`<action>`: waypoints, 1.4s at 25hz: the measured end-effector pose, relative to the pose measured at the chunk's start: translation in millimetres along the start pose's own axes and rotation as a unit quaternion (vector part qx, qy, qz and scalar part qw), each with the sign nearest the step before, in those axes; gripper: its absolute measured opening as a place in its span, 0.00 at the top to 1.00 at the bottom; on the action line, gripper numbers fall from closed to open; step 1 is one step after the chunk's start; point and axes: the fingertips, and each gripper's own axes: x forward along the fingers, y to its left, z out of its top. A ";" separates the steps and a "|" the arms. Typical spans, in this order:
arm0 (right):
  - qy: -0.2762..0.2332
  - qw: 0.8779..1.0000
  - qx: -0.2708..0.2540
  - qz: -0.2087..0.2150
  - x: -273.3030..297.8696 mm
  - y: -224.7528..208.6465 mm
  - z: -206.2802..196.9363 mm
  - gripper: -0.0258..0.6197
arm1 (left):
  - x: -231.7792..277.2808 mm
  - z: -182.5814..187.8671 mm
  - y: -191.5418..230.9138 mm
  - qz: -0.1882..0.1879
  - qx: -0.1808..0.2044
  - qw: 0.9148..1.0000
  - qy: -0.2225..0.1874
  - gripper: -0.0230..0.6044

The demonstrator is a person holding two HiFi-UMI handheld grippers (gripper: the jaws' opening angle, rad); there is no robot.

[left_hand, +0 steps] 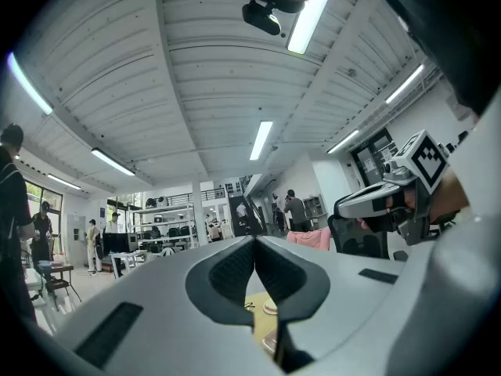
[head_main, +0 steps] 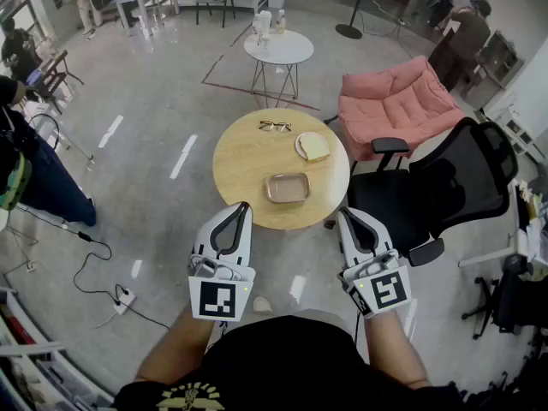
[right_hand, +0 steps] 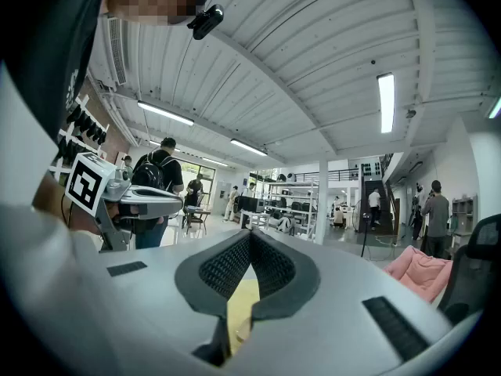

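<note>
Here, with left gripper (head_main: 242, 205) and right gripper (head_main: 345, 214) poised at the near rim of the round table (head_main: 244, 157), fingers pressed together on nothing, best to part them early and approach level toward the metal tray (head_main: 287, 187) lying just beyond, near the table's middle.

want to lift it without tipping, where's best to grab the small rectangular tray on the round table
Probably the raised rim of the tray on its near long side, coming from the person's side of the table. It lies flat, shallow and empty, so one jaw inside the rim and one outside looks surest.
</note>
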 end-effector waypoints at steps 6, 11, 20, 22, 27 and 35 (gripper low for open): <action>-0.011 1.000 0.007 -0.006 -1.0 3.7 6.1 0.94 | 1.3 -6.5 2.3 -0.005 -0.017 1.000 0.001 0.93; -0.005 1.000 0.020 -0.018 -5.0 -8.2 3.7 0.94 | 7.2 -7.0 -1.5 -0.012 -0.018 1.000 0.003 0.93; -0.007 1.000 0.022 -0.014 11.2 -27.6 0.2 0.94 | 23.0 -10.5 9.9 0.008 -0.054 0.998 0.002 0.93; -0.008 1.000 0.026 -0.011 18.2 -33.7 -1.1 0.94 | 29.1 -12.5 13.8 0.012 -0.059 0.998 0.006 0.93; -0.002 1.000 0.029 0.000 35.2 -49.1 -6.5 0.94 | 50.1 -21.7 19.4 0.015 -0.078 0.997 0.023 0.93; 0.019 0.999 0.039 0.008 59.4 -83.5 -24.8 0.94 | 86.2 -50.3 20.6 0.018 -0.101 0.993 0.053 0.93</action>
